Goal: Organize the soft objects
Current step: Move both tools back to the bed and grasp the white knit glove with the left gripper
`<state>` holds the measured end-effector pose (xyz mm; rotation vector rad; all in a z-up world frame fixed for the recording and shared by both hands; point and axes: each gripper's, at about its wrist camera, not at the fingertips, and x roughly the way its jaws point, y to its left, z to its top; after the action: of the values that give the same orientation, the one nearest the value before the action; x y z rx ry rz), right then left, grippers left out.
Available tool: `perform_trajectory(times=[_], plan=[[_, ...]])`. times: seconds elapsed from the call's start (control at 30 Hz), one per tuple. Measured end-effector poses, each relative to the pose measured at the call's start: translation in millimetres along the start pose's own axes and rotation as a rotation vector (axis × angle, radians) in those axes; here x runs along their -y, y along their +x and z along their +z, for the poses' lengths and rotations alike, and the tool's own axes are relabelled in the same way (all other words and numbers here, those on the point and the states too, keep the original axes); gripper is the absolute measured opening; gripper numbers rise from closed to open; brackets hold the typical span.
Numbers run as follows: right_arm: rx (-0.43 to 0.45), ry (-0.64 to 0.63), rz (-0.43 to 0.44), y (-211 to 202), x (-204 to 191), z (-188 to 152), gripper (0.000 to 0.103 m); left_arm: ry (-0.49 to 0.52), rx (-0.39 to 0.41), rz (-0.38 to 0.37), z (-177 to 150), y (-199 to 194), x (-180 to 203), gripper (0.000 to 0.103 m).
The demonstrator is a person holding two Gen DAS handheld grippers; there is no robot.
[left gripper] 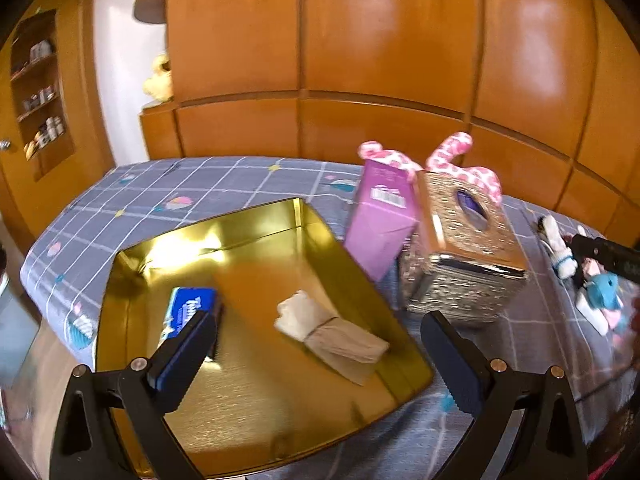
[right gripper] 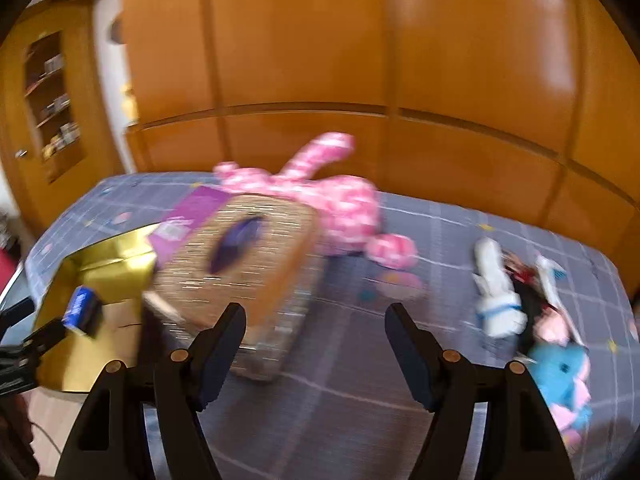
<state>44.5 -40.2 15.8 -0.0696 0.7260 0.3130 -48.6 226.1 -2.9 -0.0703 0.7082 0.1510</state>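
Note:
A gold tin tray (left gripper: 304,216) lies on the grey checked bedspread. In it are a blue tissue pack (left gripper: 188,308) and folded beige napkins (left gripper: 332,332). My left gripper (left gripper: 320,344) is open over the tray, its left finger in front of the blue pack. My right gripper (right gripper: 314,336) is open and empty above the bedspread. A pink spotted plush (right gripper: 340,204) lies behind a glittery tissue box (right gripper: 244,264). Small plush toys, white (right gripper: 496,296) and blue (right gripper: 560,372), lie at the right.
A purple carton (left gripper: 380,220) leans against the glittery tissue box (left gripper: 464,248). The tray (right gripper: 100,268) sits at the left in the right wrist view. Wooden wardrobe panels (left gripper: 360,60) stand behind the bed. A shelf unit (left gripper: 36,92) is at the left.

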Motion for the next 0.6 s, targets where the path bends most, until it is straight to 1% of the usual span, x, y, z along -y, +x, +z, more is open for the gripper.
perform_trajectory(times=[0.13, 0.27, 0.47, 0.6], plan=[[-0.007, 0.087, -0.085, -6.8, 52.2, -4.2, 0.073, 0.063, 0.01, -0.041, 3.4, -3.6, 24.0, 0.103], [-0.001, 0.208, -0.175, -16.3, 110.7, -11.6, 0.073, 0.13, 0.017, -0.091, 7.3, -7.1, 50.3, 0.103], [0.026, 0.403, -0.284, -37.6, 187.7, -30.4, 0.073, 0.246, 0.02, -0.206, 16.8, -9.1, 102.6, 0.103], [0.049, 0.527, -0.352, -50.1, 232.3, -42.8, 0.073, 0.317, -0.009, -0.285, 20.7, -1.8, 143.2, 0.103]])
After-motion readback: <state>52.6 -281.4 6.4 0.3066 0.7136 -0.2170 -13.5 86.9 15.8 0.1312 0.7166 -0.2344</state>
